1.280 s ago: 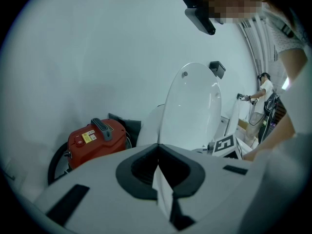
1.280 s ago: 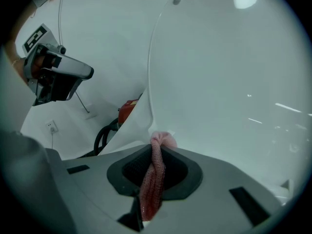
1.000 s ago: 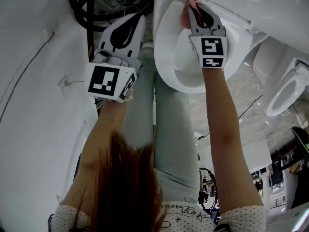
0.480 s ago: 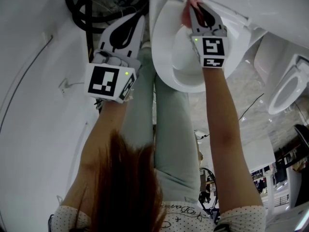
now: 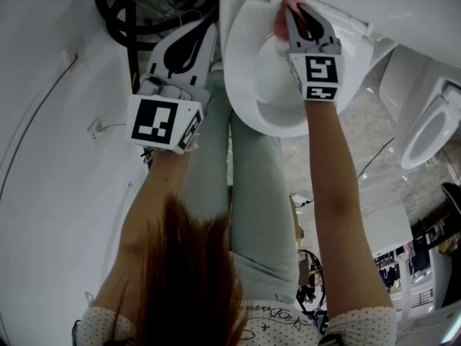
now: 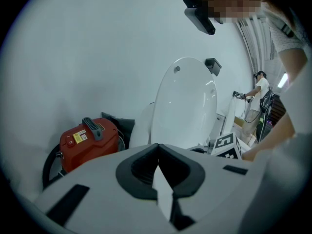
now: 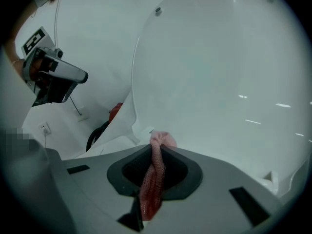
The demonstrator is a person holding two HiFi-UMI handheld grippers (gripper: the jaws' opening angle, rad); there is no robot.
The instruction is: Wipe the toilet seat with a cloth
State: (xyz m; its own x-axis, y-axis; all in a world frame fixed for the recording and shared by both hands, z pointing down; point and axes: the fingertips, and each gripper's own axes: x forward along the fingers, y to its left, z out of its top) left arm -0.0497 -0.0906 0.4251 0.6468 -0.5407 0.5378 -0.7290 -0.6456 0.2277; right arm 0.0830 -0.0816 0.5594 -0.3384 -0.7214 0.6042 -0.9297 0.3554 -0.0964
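Head view shows the left gripper (image 5: pixel 204 29) held beside the toilet, its 2 jaws pressed together with nothing between them. A red vacuum cleaner (image 6: pixel 89 140) sits by the wall beyond. Further right, the right gripper (image 5: pixel 292 7) pinches a pink cloth (image 7: pixel 155 179) at the back of the toilet seat (image 5: pixel 243 85), close to the raised lid (image 7: pixel 219 72).

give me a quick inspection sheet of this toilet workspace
surface: toilet seat down, lid raised
job's things: pink cloth at the seat's back end
clutter: red machine by the wall
grippers: right hand-held gripper shut on the cloth; left hand-held gripper shut, empty, off the seat
cables: black hose coiled by the machine
surroundings: second toilet; a person far off
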